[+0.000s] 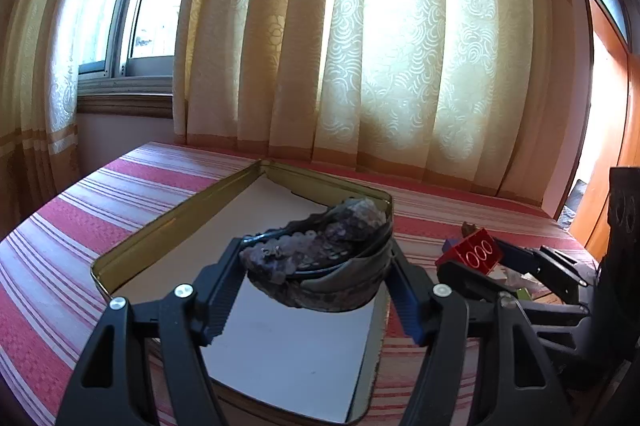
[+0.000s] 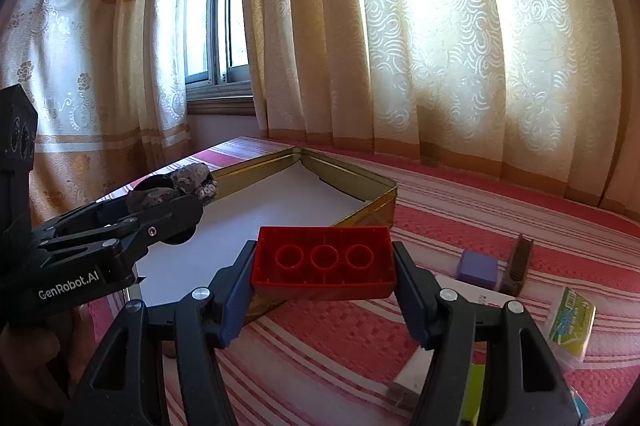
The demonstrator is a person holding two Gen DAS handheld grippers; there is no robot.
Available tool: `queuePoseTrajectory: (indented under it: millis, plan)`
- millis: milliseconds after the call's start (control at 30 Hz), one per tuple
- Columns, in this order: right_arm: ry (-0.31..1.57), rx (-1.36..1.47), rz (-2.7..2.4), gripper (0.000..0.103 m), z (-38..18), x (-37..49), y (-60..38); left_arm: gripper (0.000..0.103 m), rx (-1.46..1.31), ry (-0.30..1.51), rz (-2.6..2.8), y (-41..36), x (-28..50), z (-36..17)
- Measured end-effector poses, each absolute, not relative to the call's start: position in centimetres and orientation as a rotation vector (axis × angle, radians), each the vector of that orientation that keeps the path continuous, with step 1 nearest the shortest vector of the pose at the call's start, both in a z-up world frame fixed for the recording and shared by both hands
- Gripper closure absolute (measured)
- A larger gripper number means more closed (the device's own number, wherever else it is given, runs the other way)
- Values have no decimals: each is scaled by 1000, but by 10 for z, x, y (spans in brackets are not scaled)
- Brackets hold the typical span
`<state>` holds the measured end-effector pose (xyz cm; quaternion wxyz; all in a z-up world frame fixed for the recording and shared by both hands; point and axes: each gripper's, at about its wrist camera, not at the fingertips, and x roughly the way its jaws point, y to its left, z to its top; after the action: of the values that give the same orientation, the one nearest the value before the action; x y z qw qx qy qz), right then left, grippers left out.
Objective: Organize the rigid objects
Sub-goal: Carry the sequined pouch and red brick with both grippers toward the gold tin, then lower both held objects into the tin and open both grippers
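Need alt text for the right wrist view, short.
The right gripper grips a red building brick, hollow underside facing the camera, just in front of an open gold tin on a red striped cloth. At left, the left gripper carries a rough dark shell over the tin; curtains hang behind.

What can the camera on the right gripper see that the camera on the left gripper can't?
Only the right wrist view shows the purple block, the dark comb, the green packet and the hollow underside of the red brick held in the right gripper.

Only the left wrist view shows the top of the sequined dark thing clamped in the left gripper.

Both show the gold tin, the striped cloth, the curtains, the window, both grippers and what they hold.
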<state>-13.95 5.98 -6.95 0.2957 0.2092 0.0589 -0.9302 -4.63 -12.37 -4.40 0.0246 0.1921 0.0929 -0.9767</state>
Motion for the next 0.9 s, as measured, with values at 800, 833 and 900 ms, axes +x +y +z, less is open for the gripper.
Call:
queuePoseTrajectory:
  millis: [800,833,900]
  plan:
    - [211,745,-2351,37,-55,-229,0,35,1033,223,-2906,-183,-135,-24]
    - [225,752,-2347,37,-56,-232,-4,35,1039,207,-2902,-183,-138,-24]
    - [243,777,-2346,37,-61,-243,-11,35,1058,162,-2884,-183,-147,-23]
